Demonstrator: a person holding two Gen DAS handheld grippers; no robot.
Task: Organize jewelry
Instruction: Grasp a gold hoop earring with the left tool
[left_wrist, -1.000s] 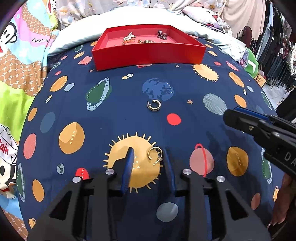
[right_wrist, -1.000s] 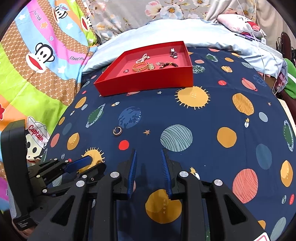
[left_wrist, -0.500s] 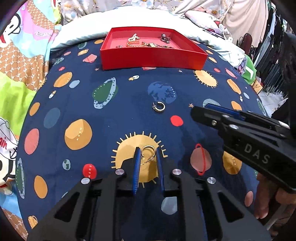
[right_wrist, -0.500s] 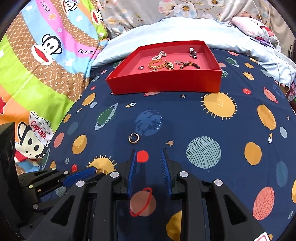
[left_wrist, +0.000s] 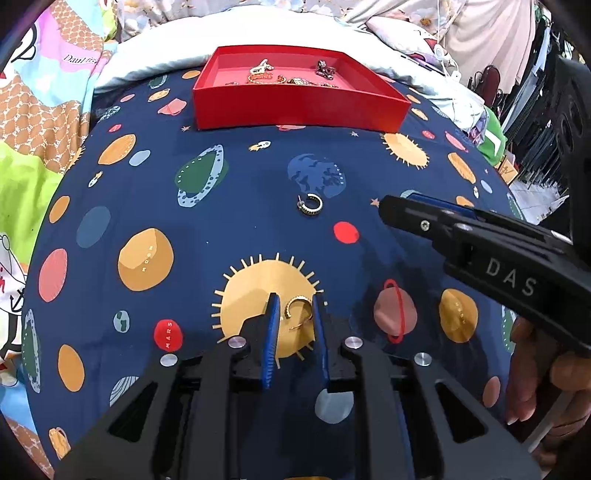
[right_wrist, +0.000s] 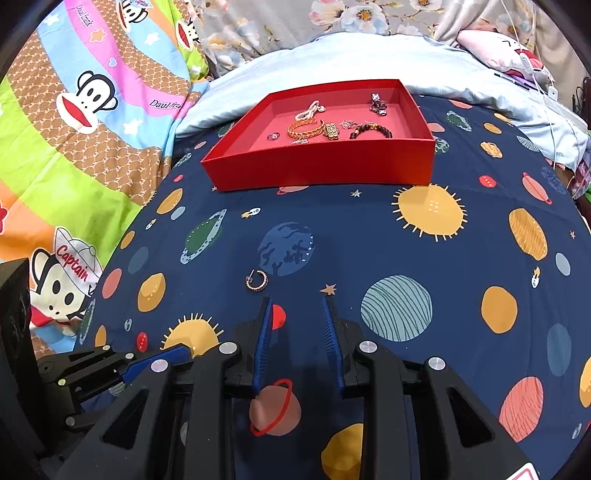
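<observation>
A gold hoop earring (left_wrist: 297, 311) sits between the blue pads of my left gripper (left_wrist: 294, 307), which is shut on it just above the sun print. A second, darker hoop earring (left_wrist: 310, 205) lies on the navy bedspread farther ahead; it also shows in the right wrist view (right_wrist: 257, 280). My right gripper (right_wrist: 297, 308) is open and empty, just behind and right of that earring; it shows from the side in the left wrist view (left_wrist: 413, 208). The red tray (right_wrist: 321, 170) at the far edge holds several bracelets and small pieces.
The navy planet-print bedspread (right_wrist: 406, 258) covers the bed. A colourful monkey-print blanket (right_wrist: 74, 129) lies at the left. A pale blue pillow (right_wrist: 332, 55) is behind the tray. The left gripper body (right_wrist: 110, 369) is at the lower left of the right wrist view.
My left gripper has closed from wide open onto the gold hoop earring. My right gripper has moved forward and left toward the darker earring, staying open.
</observation>
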